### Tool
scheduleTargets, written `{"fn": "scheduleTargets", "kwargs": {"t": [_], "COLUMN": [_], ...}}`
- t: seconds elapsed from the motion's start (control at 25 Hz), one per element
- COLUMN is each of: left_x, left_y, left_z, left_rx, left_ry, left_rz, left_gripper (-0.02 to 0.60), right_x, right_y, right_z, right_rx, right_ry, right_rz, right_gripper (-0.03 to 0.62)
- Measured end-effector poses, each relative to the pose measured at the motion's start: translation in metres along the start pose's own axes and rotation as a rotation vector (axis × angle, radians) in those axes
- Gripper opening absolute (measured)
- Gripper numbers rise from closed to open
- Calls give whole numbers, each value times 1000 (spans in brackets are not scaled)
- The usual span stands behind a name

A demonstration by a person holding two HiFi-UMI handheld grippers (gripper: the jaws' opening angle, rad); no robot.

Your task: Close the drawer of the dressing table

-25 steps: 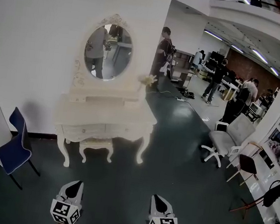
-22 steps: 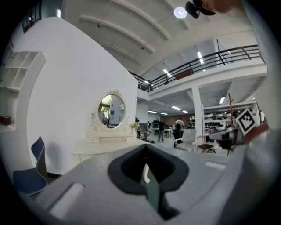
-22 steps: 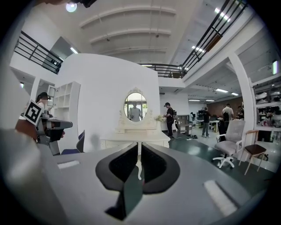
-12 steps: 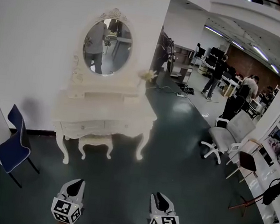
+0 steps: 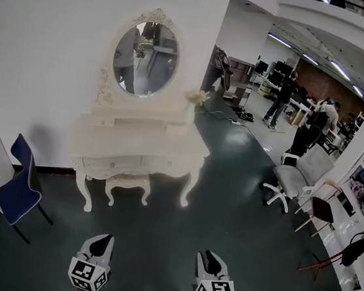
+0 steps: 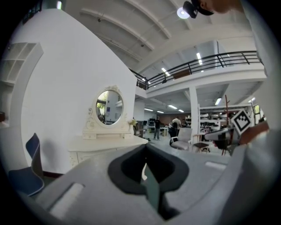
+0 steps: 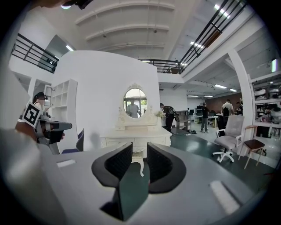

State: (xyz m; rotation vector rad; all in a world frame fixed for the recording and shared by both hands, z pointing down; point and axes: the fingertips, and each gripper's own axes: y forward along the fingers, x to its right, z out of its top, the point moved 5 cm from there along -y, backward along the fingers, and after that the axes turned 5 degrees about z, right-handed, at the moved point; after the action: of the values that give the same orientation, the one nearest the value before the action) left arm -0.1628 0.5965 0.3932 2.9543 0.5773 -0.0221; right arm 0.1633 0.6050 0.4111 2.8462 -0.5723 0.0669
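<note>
Head view: the dressing table (image 5: pixel 139 146) is standing against the white wall (image 5: pixel 50 40), well apart from the left gripper (image 5: pixel 102 238) and the right gripper (image 5: pixel 207 255), both hanging low at the frame's bottom, so the step in hand is judged to be the approach. Left gripper view: the left gripper (image 6: pixel 145 165) is pressing its jaws almost together on nothing, with the table (image 6: pixel 107 145) lying far ahead to the left. Right gripper view: the right gripper (image 7: pixel 139 160) is holding its jaws slightly apart and empty while pointing at the drawer (image 7: pixel 120 143), too distant to tell how far it is standing out, so the next move is calling for walking up and pushing on its front.
</note>
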Motion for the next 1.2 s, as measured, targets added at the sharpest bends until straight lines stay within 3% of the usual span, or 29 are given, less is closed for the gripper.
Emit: {"fn": "scheduleTargets", "kwargs": {"t": [0.28, 0.52, 0.84, 1.2], "left_x": [-26, -39, -57, -61], "left_y": [6, 38, 123, 257], "left_z": [-7, -12, -8, 9], "left_rx": [-20, -33, -60, -75], "left_ry": [-4, -8, 2, 3], "left_rz": [-25, -25, -1, 24], "left_gripper": [-2, -2, -2, -3], "right_x": [-19, -8, 46, 134], "right_y": [25, 62, 140, 246], "right_z": [-3, -3, 6, 37], "right_rx": [-20, -29, -10, -21], "right_ry": [-4, 12, 45, 40], "right_rz": [-6, 2, 18, 55], "right_gripper": [87, 87, 86, 86]}}
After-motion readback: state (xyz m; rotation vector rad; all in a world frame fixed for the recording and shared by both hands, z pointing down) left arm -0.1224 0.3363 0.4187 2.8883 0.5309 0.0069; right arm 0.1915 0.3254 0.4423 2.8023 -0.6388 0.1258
